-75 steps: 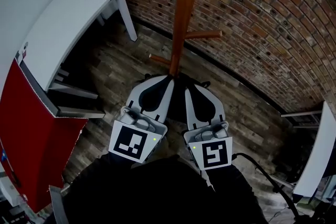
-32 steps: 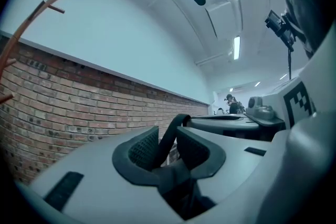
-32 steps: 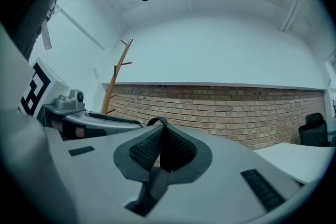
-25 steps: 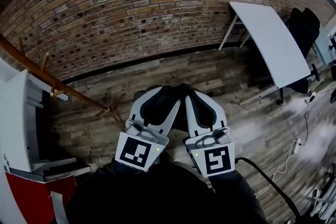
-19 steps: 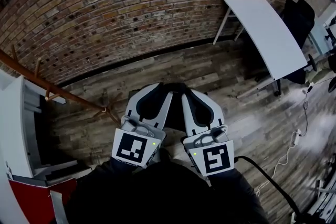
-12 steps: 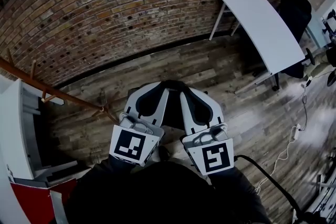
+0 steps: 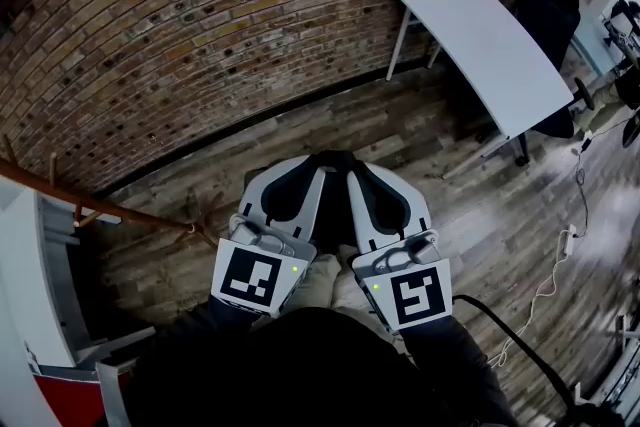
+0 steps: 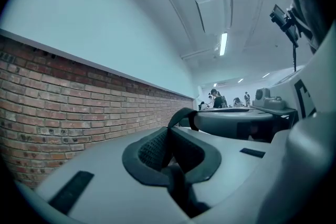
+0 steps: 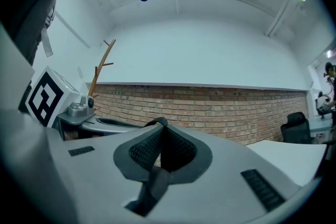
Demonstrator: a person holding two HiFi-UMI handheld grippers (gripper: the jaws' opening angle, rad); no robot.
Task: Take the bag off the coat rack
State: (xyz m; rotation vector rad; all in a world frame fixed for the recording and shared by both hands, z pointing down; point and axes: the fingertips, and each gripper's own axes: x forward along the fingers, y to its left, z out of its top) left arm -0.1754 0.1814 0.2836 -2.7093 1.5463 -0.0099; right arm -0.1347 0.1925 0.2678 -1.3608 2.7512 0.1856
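My two grippers are held side by side, low in the head view. The left gripper (image 7: pixel 318 167) and the right gripper (image 7: pixel 352 167) almost touch at their tips. A black bag strap (image 7: pixel 335 158) runs across both tips. In the left gripper view the left gripper (image 8: pixel 169 132) is shut on the strap (image 8: pixel 184 114). In the right gripper view the right gripper (image 9: pixel 161 129) is also shut on the strap (image 9: pixel 156 122). A beige bag (image 7: pixel 335 283) shows below, between the gripper bodies. The wooden coat rack (image 7: pixel 95 200) stands apart at the far left, and its bare top (image 9: pixel 100 68) shows in the right gripper view.
A brick wall (image 7: pixel 200 35) rises ahead above a wood floor. To the right are a white table (image 7: pixel 490 45) and a black chair (image 7: pixel 548 10). White shelving (image 7: pixel 40 295) is at the left. Cables (image 7: pixel 555 265) trail across the floor at the right.
The head view has swung right, from facing the coat rack to facing the brick wall, so the rack has slid to the far left. The beige bag has come into sight under the grippers.
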